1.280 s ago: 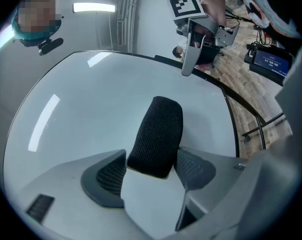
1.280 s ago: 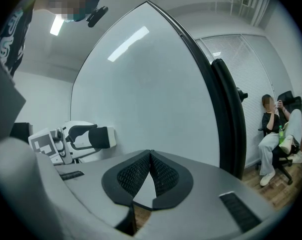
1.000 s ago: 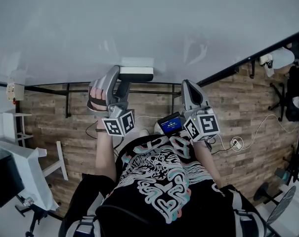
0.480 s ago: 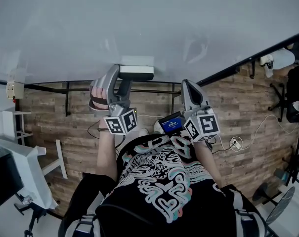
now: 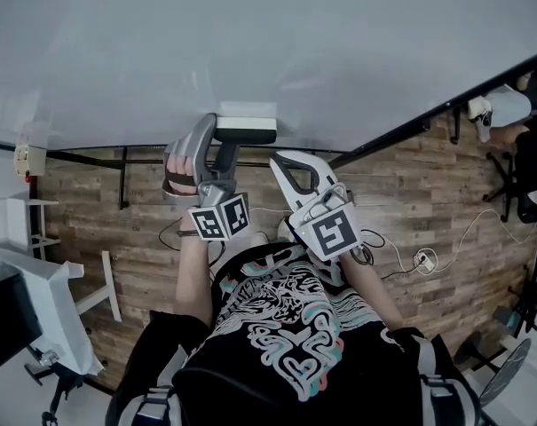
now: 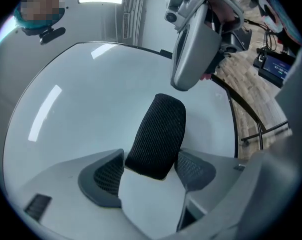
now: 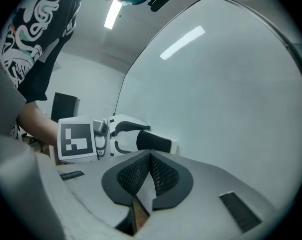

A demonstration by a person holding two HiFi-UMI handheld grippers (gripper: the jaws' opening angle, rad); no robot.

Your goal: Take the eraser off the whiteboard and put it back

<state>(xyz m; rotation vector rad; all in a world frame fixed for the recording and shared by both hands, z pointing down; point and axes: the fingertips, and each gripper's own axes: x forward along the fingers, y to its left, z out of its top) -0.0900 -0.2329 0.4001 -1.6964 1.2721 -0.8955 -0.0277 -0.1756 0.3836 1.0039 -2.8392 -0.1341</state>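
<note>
The eraser, a white block with a black felt face, sits against the whiteboard near its lower edge. My left gripper is shut on it. In the left gripper view the felt stands up between the two dark pads of the left gripper. My right gripper is close to the right of the eraser, its jaws shut with nothing in them. The right gripper view shows its pads meeting at the right gripper, with the eraser just beyond.
A black frame bar runs under the whiteboard. Below it is wooden floor with cables and a power strip. A white desk and stand are at the left, and dark chairs at the far right.
My right gripper has swung left towards the eraser and rolled, covering the small screen seen earlier. The left gripper and the eraser have stayed put.
</note>
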